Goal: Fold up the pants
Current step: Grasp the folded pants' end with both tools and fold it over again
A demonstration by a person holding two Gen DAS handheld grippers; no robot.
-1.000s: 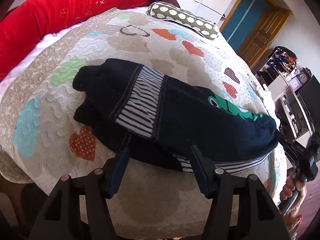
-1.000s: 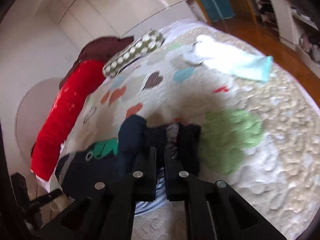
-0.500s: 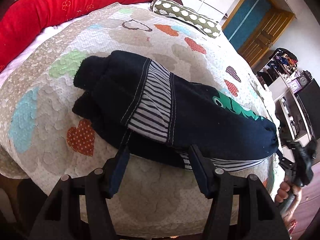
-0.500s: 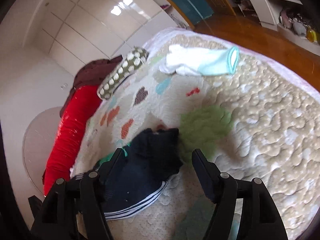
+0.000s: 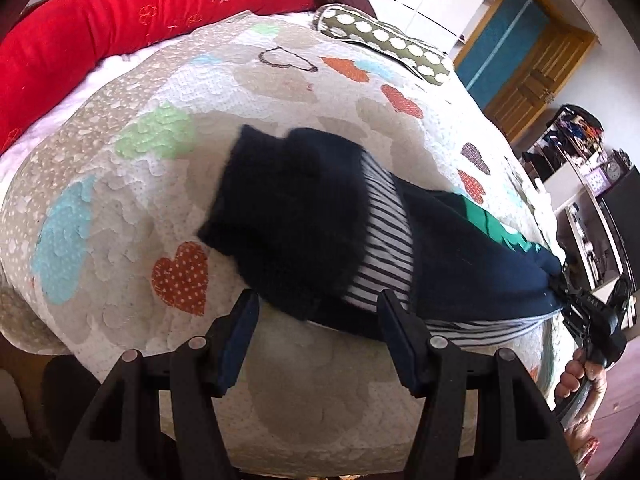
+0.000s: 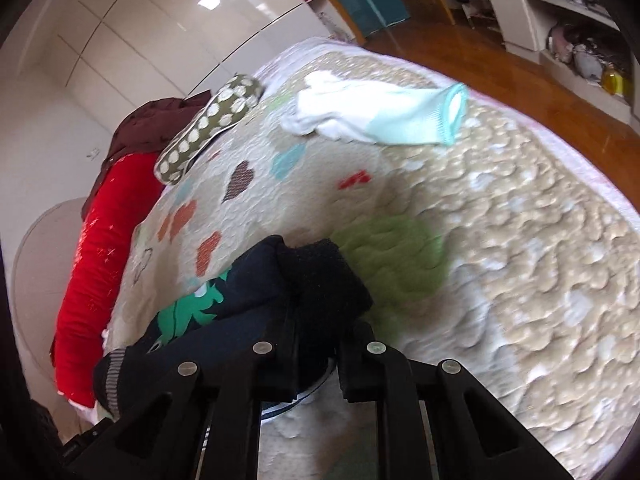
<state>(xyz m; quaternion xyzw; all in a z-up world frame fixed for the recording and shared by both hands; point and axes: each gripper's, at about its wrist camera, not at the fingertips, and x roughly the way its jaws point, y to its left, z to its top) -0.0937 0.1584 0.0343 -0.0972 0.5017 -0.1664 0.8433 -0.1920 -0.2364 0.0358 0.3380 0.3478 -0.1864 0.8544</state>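
The dark navy pants (image 5: 400,248), with black-and-white striped panels and a green print, lie folded lengthwise on the quilted bed cover (image 5: 240,88). My left gripper (image 5: 318,312) is open, its fingers just short of the pants' near edge, holding nothing. My right gripper (image 6: 320,344) has closed on the pants' dark end (image 6: 320,280), and cloth fills the narrow gap between the jaws. In the left wrist view the right gripper (image 5: 592,320) sits at the pants' far right end, held by a hand.
A white and mint garment (image 6: 380,116) lies farther back on the bed. A red bolster (image 5: 120,20) and a green dotted pillow (image 5: 384,44) line the head end. Shelves (image 6: 572,40) and wooden floor (image 6: 500,92) lie beyond the bed edge.
My right gripper opened half a second ago and has now closed again on the pants' end. The pants have bunched and shifted right in the left wrist view. My left gripper stays open.
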